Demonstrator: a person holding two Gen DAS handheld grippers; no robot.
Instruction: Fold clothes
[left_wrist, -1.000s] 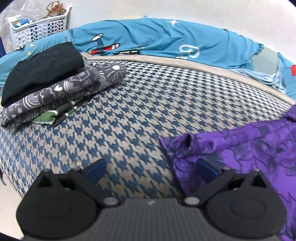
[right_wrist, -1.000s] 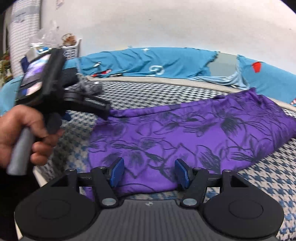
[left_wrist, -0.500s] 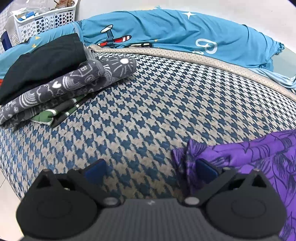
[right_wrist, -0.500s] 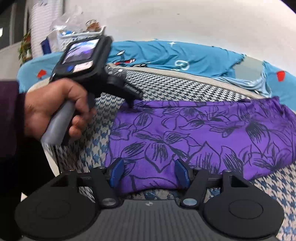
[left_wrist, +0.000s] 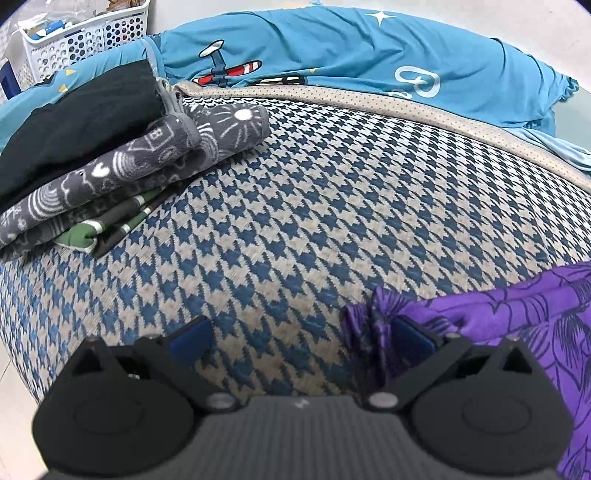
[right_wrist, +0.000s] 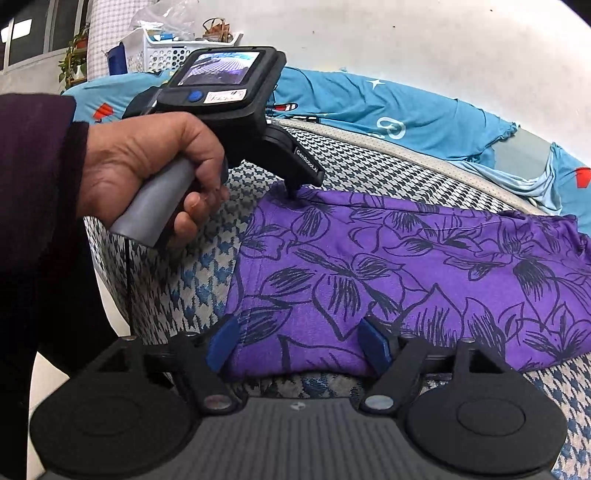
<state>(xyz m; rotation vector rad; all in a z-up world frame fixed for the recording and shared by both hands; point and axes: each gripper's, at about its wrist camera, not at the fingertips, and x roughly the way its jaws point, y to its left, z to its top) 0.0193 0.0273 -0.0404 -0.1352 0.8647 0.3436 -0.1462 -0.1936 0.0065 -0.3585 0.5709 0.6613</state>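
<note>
A purple garment with dark flower outlines (right_wrist: 406, 266) lies spread flat on the houndstooth mattress (left_wrist: 295, 221). My right gripper (right_wrist: 297, 345) is at its near edge and its jaws are opening; the hem lies between the blue pads, which do not press it. In the left wrist view my left gripper (left_wrist: 299, 338) stands wide open over the bare mattress, with the bunched purple corner (left_wrist: 373, 314) against its right finger. From the right wrist view, a hand (right_wrist: 147, 170) holds that left gripper (right_wrist: 293, 190), tip down on the garment's far left corner.
A stack of folded clothes (left_wrist: 92, 166), black on top of grey patterned, sits at the mattress's far left. Behind it stands a white perforated basket (left_wrist: 85, 33). A blue cartoon-print sheet (left_wrist: 332, 55) runs along the back. The mattress edge drops to the floor (left_wrist: 11, 387) at left.
My right gripper's jaws have spread wider around the hem. The left gripper has shifted, and the purple corner at its right finger now shows smaller and more bunched.
</note>
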